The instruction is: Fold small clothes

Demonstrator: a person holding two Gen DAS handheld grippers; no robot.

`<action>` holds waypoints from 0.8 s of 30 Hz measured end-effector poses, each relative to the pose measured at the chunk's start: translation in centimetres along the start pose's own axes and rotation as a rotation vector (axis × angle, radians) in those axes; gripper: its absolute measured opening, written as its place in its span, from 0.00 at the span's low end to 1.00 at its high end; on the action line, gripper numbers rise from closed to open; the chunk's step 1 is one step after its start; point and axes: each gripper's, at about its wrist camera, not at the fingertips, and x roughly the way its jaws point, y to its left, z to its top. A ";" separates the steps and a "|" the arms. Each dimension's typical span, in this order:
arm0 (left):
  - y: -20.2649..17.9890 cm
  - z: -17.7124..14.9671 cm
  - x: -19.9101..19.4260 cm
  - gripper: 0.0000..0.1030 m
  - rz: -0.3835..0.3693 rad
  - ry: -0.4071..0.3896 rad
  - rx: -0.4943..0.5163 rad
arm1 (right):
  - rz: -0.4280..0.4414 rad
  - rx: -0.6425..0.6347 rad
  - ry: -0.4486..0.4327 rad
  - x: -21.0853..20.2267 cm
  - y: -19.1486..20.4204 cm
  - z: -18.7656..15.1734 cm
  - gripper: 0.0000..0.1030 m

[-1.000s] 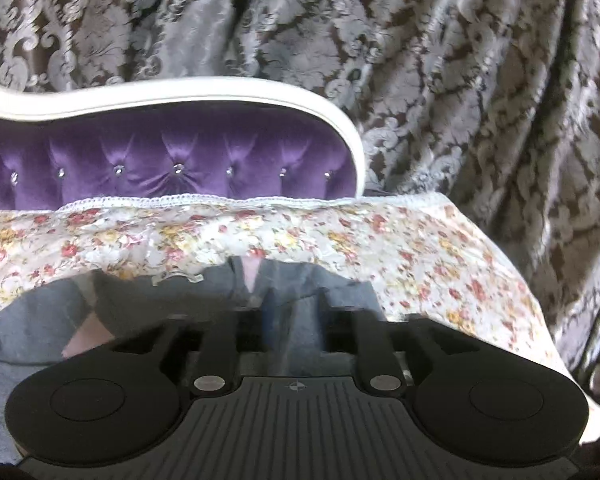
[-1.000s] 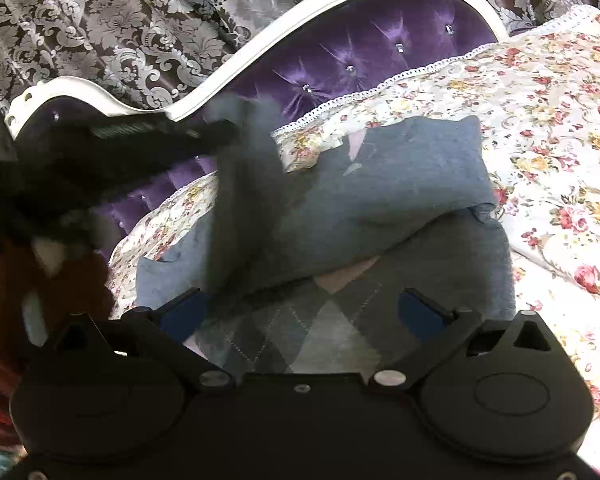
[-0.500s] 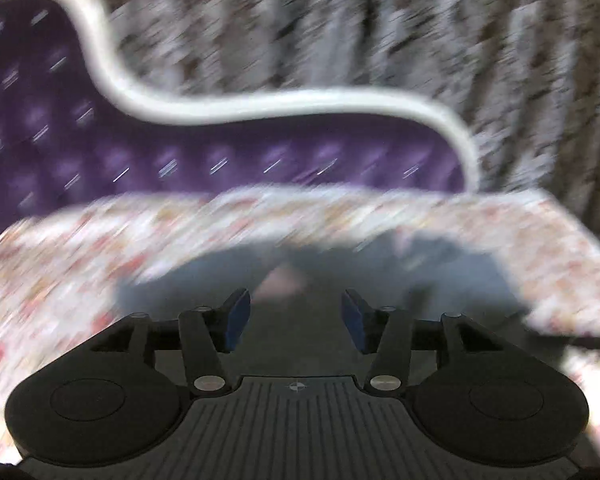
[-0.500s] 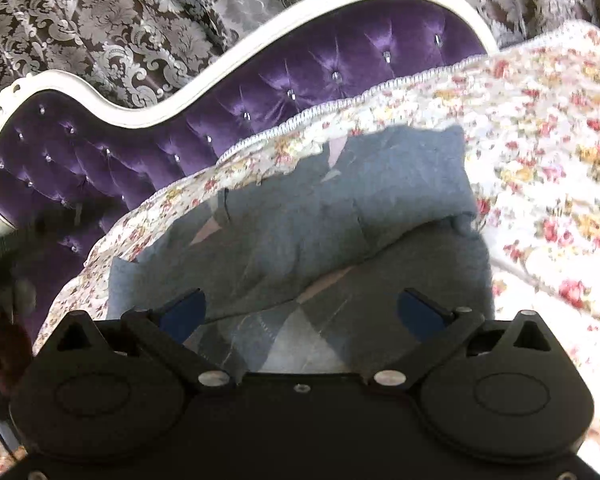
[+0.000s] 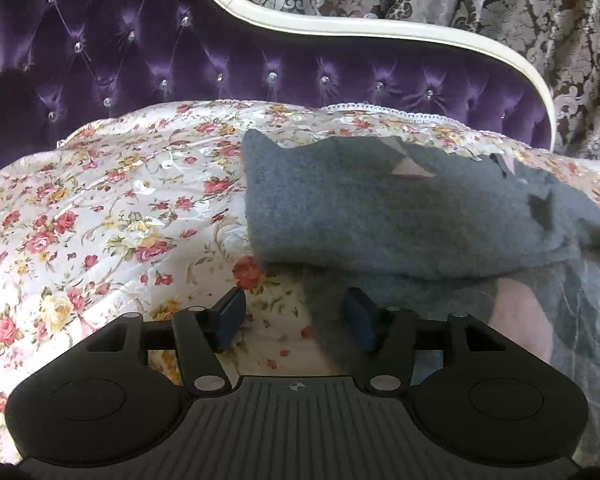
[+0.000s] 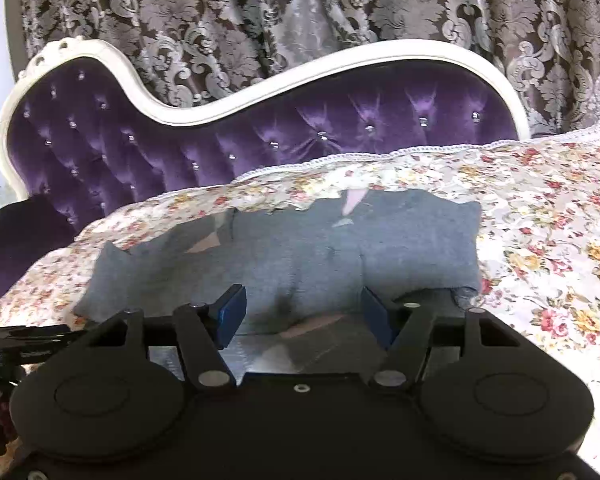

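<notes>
Grey sweater (image 5: 400, 216) lying folded over on the floral bedspread (image 5: 100, 220), long axis across both views. Straight ahead of the right gripper (image 6: 302, 314), ahead and rightward of the left gripper (image 5: 296, 316); right likely nearer. Both sets of fingers spread apart, holding nothing. No readable labels or writing anywhere. Behind: purple tufted headboard (image 6: 260, 128), damask curtain (image 6: 300, 12).

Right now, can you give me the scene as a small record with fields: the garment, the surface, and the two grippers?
garment: grey sweater, partly folded, argyle part showing near the camera
surface: floral bedspread
behind: purple tufted headboard, patterned curtain
left gripper: open, empty, at the sweater's left edge
right gripper: open, empty, over the sweater's middle
</notes>
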 end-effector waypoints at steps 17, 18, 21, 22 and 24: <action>0.3 0.3 0.7 0.59 -0.015 0.054 -0.021 | -0.067 -0.007 0.182 8.1 -1.5 1.7 0.53; 0.3 0.3 0.7 0.60 -0.015 0.055 -0.023 | -0.057 0.006 0.187 8.3 -1.6 1.7 0.42; 0.3 0.3 0.7 0.60 -0.015 0.055 -0.024 | -0.031 0.018 0.200 8.3 -1.0 2.0 0.11; 0.2 0.3 0.8 0.60 -0.016 0.053 -0.023 | -0.015 0.009 0.189 7.9 -0.6 2.4 0.11; 0.3 0.3 0.8 0.60 -0.018 0.051 -0.023 | 0.013 -0.024 0.130 6.1 0.6 3.8 0.11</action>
